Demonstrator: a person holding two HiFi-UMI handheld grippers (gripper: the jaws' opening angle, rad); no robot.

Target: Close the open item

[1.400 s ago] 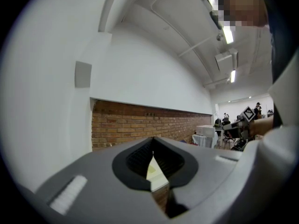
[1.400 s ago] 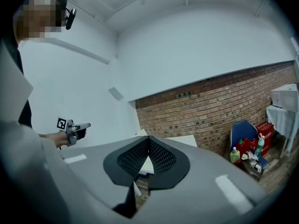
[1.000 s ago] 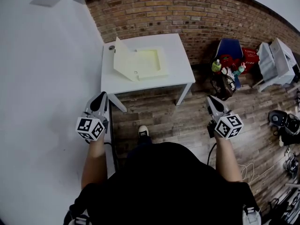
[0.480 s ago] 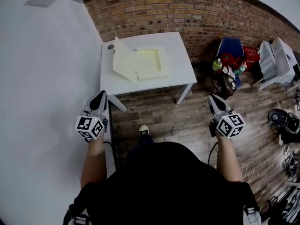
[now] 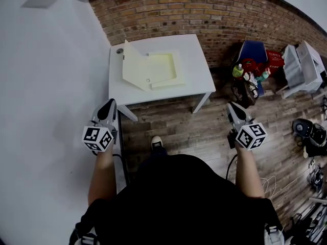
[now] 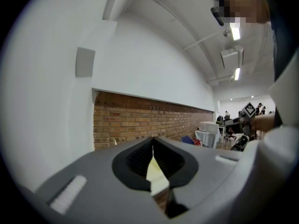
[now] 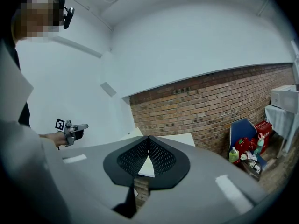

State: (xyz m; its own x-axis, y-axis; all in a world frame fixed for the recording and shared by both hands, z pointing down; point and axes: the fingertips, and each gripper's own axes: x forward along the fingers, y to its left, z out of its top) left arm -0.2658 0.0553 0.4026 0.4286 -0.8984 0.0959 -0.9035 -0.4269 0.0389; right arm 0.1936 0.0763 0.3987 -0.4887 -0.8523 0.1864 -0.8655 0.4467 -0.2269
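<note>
Standing off, approach step: pale box (image 5: 162, 68), lid (image 5: 134, 69) raised, on white tabletop (image 5: 196, 65), upper centre of frame. Pair: left tool (image 5: 108, 106), right tool (image 5: 231, 108), each pressed together, empty (well short of it). Next, likely: step closer, push lid down.

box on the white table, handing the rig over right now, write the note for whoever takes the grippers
left gripper: fingers together, empty, held in front of the body, well short of the table.
right gripper: the same, fingers together, empty.
box: open on the white table, its lid standing up along the left side as the head view shows it.
done: nothing, the box is untouched.
left: step up to the table, swing the lid over the tray and press it shut.
</note>
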